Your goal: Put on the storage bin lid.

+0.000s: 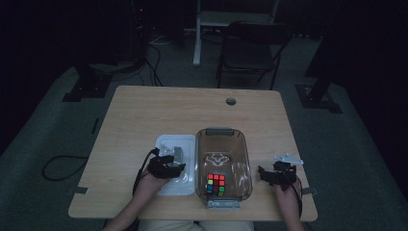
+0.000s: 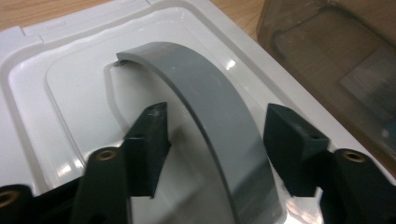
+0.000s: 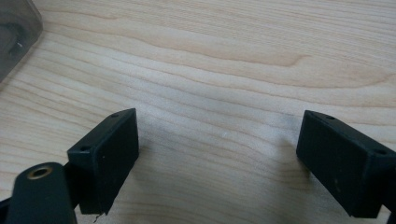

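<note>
High view, table: a light wooden table point(image 1: 144, 110) seen from above in a dim room, its far half bare.
High view, lid: a white lid point(image 1: 169, 144) lies flat near the front edge, just left of a smoky clear bin point(image 1: 222, 144).
High view, bin: its long side runs just beside the lid's right edge; a colourful puzzle cube point(image 1: 216, 184) sits inside at the near end.
High view, my left gripper point(image 1: 166, 166): over the lid, at its grey handle.
High view, my right gripper point(image 1: 270, 174): on bare wood right of the bin, near the table's front right corner, well apart from the lid.
Left gripper view, handle: the grey arched handle point(image 2: 210, 112) rises from the lid point(image 2: 70, 74) and passes between my two jaws.
Left gripper view, jaws: partly spread; the left one is very close to the handle, a clear gap remains on the right, so not pinching.
Left gripper view, edge: the bin wall point(image 2: 327, 60) stands past the lid's rim on the right.
Right gripper view, jaws: spread wide with bare wood between them.
Right gripper view, edge: a corner of the bin point(image 3: 16, 37) at upper left; open tabletop point(image 3: 224, 70) ahead.
</note>
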